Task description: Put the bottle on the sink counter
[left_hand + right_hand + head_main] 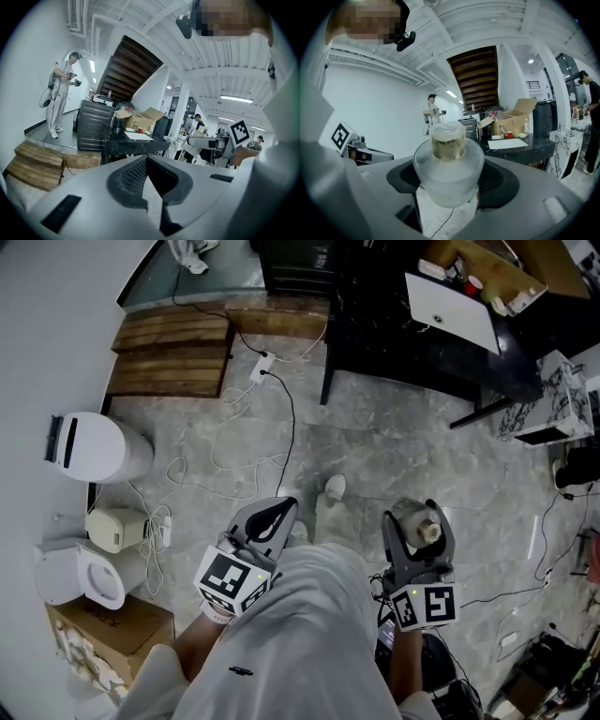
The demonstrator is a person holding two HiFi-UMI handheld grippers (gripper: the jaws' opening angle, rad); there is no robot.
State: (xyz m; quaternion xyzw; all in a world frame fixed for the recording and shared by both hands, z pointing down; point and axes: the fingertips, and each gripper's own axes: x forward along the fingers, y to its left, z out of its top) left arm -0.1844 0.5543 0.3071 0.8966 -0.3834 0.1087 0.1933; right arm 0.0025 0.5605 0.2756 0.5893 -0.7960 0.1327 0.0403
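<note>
frosted round bottle (422,524) between jaws of right gripper (419,517) | left gripper (278,512) left of it, well apart | white ceramic toilet (80,579) near left, brown cardboard box (112,629) nearer still | slatted wooden steps (173,352) far left | black table (375,329) far right

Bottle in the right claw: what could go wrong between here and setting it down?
1. The bottle is smooth, frosted and rounded, and the right claw pinches it only by its sides, so it might slip or twist out.
2. Loose cables trail over the floor ahead; a snagged foot could jolt the grip.
3. The left claw is shut and off to the side, so nothing backs up a drop.
</note>
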